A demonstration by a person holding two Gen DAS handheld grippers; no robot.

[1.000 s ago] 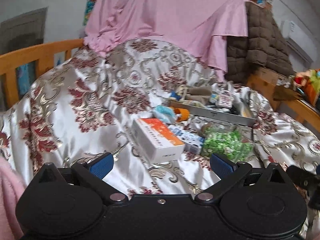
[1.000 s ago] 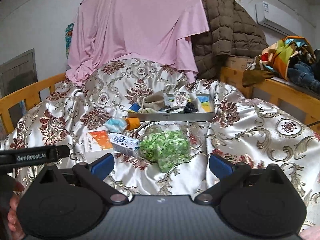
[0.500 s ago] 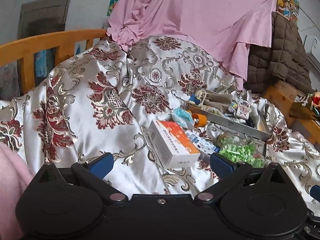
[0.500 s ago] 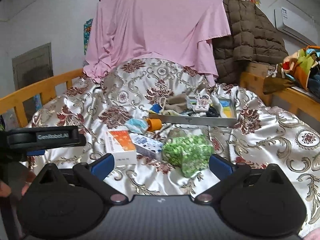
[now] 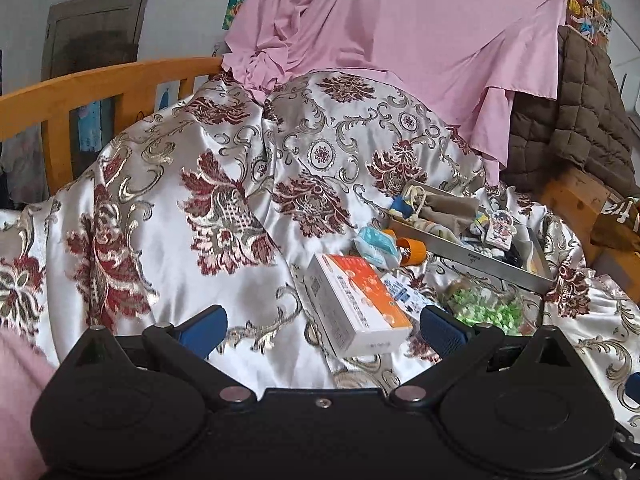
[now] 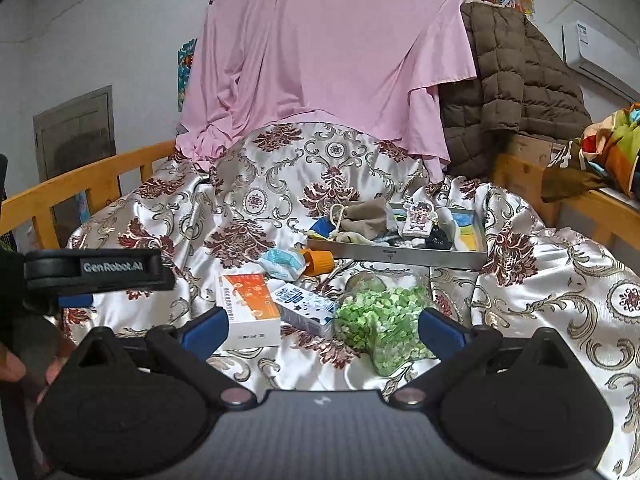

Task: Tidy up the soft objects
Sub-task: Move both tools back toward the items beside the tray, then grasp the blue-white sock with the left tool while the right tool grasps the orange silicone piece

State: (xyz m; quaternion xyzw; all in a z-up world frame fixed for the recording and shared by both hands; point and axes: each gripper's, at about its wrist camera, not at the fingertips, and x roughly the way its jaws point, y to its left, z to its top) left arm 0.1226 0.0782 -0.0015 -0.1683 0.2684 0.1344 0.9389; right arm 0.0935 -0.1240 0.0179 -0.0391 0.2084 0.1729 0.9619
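On the floral satin bedspread (image 6: pixel 256 200) lie a white-and-orange box (image 5: pixel 354 302) (image 6: pixel 248 306), a small blue-and-white carton (image 6: pixel 306 308), a clear bag of green bits (image 6: pixel 380 320) (image 5: pixel 486 312), a light blue packet (image 6: pixel 282 264) (image 5: pixel 376 242) and an orange cap (image 6: pixel 320 262). Behind them a metal tray (image 6: pixel 400 254) (image 5: pixel 496 262) holds a tan drawstring pouch (image 6: pixel 366 216) and small items. My left gripper (image 5: pixel 320 330) is open just short of the box. My right gripper (image 6: pixel 320 330) is open in front of the carton and the bag. The left gripper also shows in the right wrist view (image 6: pixel 96 270).
A pink sheet (image 6: pixel 332 60) hangs behind the bed. A brown quilted jacket (image 6: pixel 516 92) lies at the back right. A wooden bed rail (image 5: pixel 100 88) runs along the left and another (image 6: pixel 600 208) along the right, with colourful clothes (image 6: pixel 616 140) on it.
Both grippers have drifted left and nearer to the items, so the box, carton and bag sit further right and larger in view. Both stay open and empty.
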